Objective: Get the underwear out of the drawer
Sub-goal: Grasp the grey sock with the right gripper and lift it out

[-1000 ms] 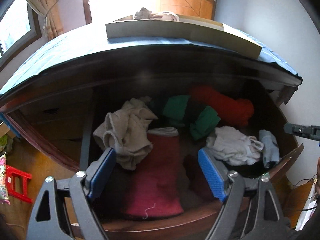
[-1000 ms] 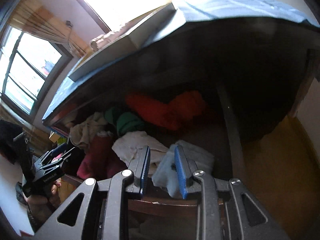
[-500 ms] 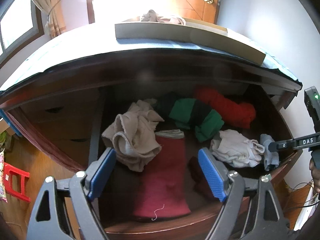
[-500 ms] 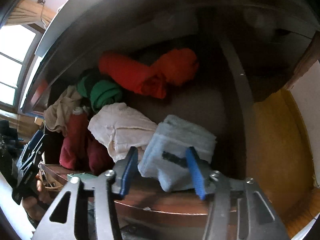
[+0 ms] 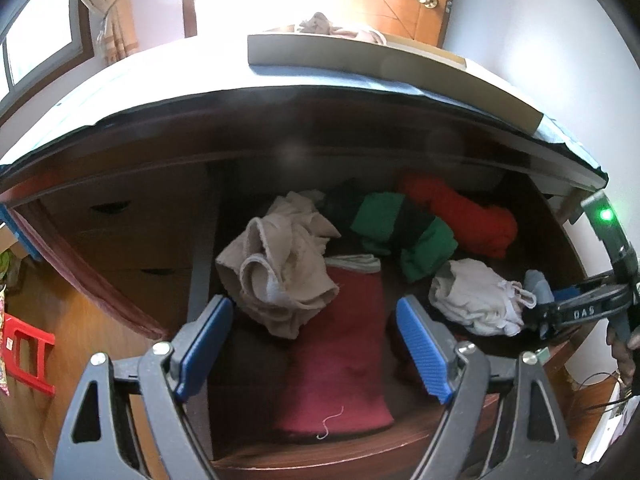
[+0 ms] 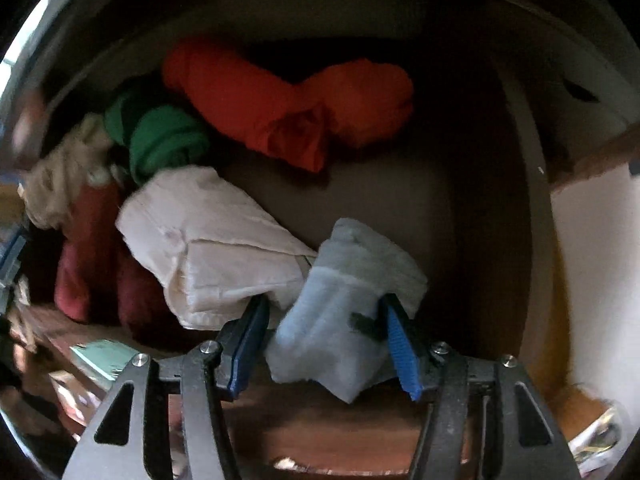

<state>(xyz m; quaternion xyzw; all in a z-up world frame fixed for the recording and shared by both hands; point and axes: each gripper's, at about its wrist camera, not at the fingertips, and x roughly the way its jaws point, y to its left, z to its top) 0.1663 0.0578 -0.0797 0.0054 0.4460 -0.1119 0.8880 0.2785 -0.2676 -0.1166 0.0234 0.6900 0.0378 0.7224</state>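
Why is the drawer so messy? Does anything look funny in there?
The clothes aren't folded. A beige garment is bunched in a heap, partly over the maroon one, and a loose white thread lies on that. The light blue piece sits crumpled between the right claw's fingers.

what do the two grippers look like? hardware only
Both match: the left gripper and right gripper have dark grey metal frames with triangular cutouts and silver screws; the jaws carry blue ribbed pads. Seen from the left wrist view, the right gripper has white lettering on its side and a green lit LED.
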